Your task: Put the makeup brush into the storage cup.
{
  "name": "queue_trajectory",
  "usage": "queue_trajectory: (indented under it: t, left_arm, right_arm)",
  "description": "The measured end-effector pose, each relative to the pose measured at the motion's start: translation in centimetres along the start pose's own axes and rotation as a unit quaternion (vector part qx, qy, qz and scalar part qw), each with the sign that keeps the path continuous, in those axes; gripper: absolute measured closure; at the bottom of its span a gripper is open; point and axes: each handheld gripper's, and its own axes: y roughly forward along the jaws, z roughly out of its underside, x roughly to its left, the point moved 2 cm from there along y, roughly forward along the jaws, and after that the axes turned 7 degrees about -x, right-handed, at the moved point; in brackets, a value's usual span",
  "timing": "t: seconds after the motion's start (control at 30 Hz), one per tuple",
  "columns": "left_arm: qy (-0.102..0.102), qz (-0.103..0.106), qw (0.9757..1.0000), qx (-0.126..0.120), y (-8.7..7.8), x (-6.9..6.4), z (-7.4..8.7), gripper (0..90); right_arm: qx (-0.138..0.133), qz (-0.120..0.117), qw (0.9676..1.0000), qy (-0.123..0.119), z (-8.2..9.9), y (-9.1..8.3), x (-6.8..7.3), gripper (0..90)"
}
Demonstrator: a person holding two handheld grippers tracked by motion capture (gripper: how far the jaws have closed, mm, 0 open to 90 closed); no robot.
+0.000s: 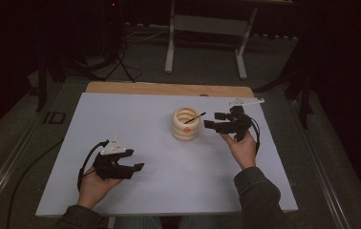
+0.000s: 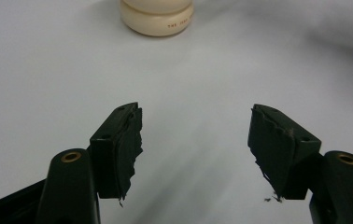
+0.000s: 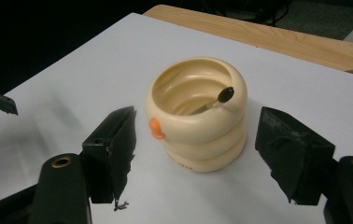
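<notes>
A cream ringed cup (image 1: 185, 124) with a small orange knob stands near the middle of the white table (image 1: 159, 157). A thin stick with a black tip (image 3: 225, 94) leans inside the cup (image 3: 198, 116), resting on its rim. My right gripper (image 1: 209, 124) hovers just right of the cup, open, its jaws aimed at it and apart from it (image 3: 195, 154). My left gripper (image 1: 138, 161) rests low at the front left, open with nothing between its jaws (image 2: 195, 149). The cup's base (image 2: 157, 18) lies far ahead of it.
A wooden strip (image 1: 169, 88) runs along the table's far edge. A white flat piece (image 1: 245, 101) lies at the back right. Beyond the table stand a metal frame (image 1: 207, 28) and cables on the dark floor.
</notes>
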Motion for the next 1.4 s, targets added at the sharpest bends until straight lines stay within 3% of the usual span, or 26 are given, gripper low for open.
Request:
queue_trajectory:
  t: [0.73, 1.4]
  left_arm:
    - [-0.006, -0.008, 0.9999, -0.004, -0.4, 0.6, 0.2, 34.8]
    - [-0.008, -0.013, 0.9999, -0.003, -0.5, 0.6, 0.3, 34.0]
  right_arm:
    - [-0.006, -0.01, 0.9999, 0.003, 2.8, -2.0, 0.2, 28.2]
    - [0.003, 0.002, 0.9999, 0.015, 6.3, -3.7, -0.7, 28.2]
